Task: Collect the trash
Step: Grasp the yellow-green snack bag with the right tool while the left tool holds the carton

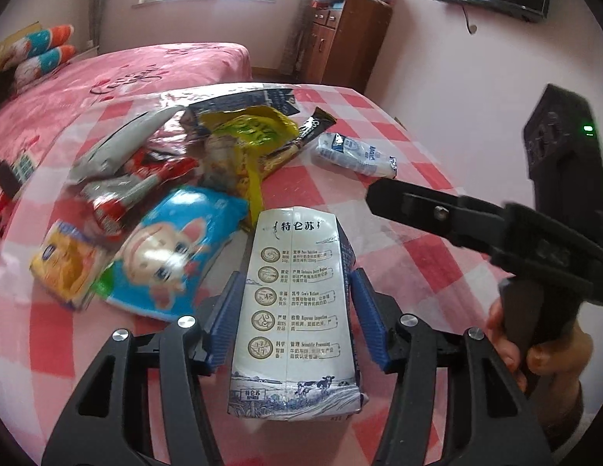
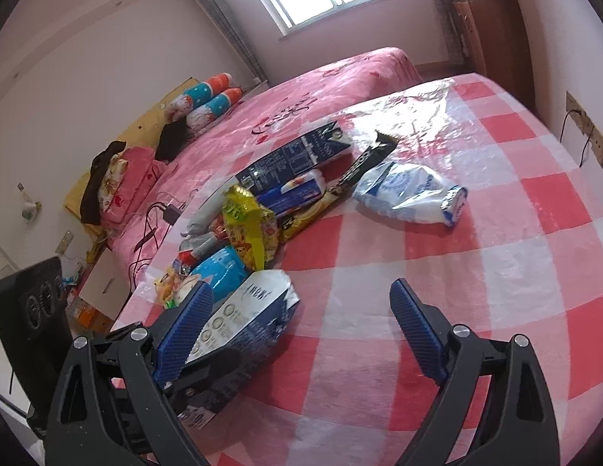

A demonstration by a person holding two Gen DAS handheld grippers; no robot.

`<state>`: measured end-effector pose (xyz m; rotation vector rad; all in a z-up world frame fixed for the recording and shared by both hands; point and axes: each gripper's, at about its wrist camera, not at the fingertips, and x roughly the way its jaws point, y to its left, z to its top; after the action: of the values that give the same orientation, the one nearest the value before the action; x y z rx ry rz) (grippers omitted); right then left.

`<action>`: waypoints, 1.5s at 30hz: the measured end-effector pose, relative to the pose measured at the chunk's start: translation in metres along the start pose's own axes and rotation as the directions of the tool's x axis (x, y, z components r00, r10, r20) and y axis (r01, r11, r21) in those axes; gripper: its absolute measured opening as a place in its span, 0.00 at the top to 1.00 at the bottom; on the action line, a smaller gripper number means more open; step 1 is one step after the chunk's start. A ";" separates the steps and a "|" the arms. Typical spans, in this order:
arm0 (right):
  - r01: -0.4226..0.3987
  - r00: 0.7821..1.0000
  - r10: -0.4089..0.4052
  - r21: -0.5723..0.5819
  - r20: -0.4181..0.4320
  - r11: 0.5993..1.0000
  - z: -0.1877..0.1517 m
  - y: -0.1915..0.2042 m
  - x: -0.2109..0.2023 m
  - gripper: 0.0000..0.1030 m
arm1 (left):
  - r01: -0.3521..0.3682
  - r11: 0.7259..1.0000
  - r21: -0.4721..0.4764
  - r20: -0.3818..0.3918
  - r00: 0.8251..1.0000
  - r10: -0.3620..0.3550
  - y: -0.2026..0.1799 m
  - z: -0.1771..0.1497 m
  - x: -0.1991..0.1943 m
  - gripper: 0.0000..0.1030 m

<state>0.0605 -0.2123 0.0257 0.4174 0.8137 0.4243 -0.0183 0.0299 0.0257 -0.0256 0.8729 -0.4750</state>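
Left gripper (image 1: 295,318): blue fingers (image 1: 223,322) pressed to both flanks of the milk carton (image 1: 297,310), clamped on it. Carton lies lengthwise on the red-and-white checked worktop (image 1: 398,256), printed white panel up, at the near edge of the pile.

Right gripper (image 2: 301,334): fingers (image 2: 418,334) wide apart, nothing between them, over bare checked cloth just right of the carton (image 2: 239,326).

Pile directly beyond the carton: blue cartoon packet (image 1: 173,256) touching its left front corner, yellow packet (image 1: 68,264) further left, yellow-green wrapper (image 1: 251,136), red-and-silver wrappers (image 1: 126,190), dark blue carton (image 2: 297,155) at the back, a long dark-and-gold bar wrapper (image 2: 352,178).

White-blue plastic pouch (image 2: 410,194) lies apart, right of the pile.

Pink bed (image 2: 301,93) behind the worktop.
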 end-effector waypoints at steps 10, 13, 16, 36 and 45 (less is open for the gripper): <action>-0.028 0.999 0.027 -0.018 -0.031 0.999 -0.001 0.027 0.026 0.12 | -0.003 0.997 -0.072 0.026 1.000 0.005 0.030 -0.027 -0.041 0.44; -0.043 0.998 0.043 0.011 -0.038 0.999 0.002 0.030 0.034 0.20 | 0.002 0.995 -0.096 0.040 0.999 0.002 0.040 -0.034 -0.054 0.44; -0.035 0.998 0.035 0.014 -0.044 0.999 0.008 0.033 0.041 0.25 | 0.010 0.993 -0.118 0.053 0.999 -0.003 0.050 -0.041 -0.063 0.44; 0.071 0.996 -0.079 -0.168 -0.044 0.983 0.032 0.064 0.099 0.49 | 0.029 0.988 -0.153 0.014 1.000 -0.028 0.078 -0.067 -0.061 0.42; 0.087 0.996 -0.089 -0.176 -0.004 0.980 0.025 0.061 0.095 0.69 | 0.032 0.988 -0.154 0.023 0.999 -0.029 0.078 -0.073 -0.054 0.41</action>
<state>0.1258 -0.1178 0.0149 0.2140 0.7958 0.4131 -0.0713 0.1346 0.0017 -0.1861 0.8883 -0.4342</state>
